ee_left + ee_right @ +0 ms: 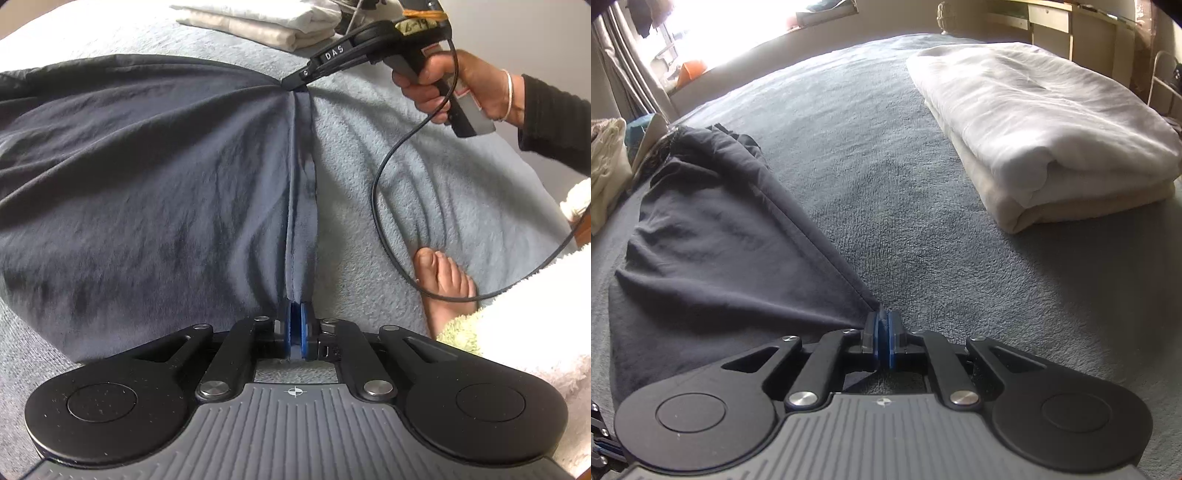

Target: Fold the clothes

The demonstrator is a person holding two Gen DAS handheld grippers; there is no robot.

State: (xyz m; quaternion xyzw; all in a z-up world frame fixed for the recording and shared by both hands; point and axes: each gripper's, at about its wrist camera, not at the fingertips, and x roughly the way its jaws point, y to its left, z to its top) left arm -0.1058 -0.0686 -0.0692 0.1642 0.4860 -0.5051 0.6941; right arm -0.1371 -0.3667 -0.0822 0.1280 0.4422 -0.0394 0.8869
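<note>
Dark garment (147, 184) lies spread on the blue-grey fleece blanket (424, 184) covering the bed, bulk of it to the left in both wrist views, creased and fanning out from two pinched points.

Left gripper (295, 328): blue pads together, clamped on the garment's near edge. From there a narrow ridge of cloth runs straight away to the right gripper (293, 84), whose tip pinches the far end of the same edge, drawing it taut.

Right wrist view: right gripper (882, 339) closed on a corner of the garment (713, 251); a seam runs up and left from the pads.

Right of the ridge: bare blanket, a black cable (380, 206) looping across it, a bare foot (447, 284) resting on the fleece. Folded white bedding (1045, 133) sits well apart, far right.
</note>
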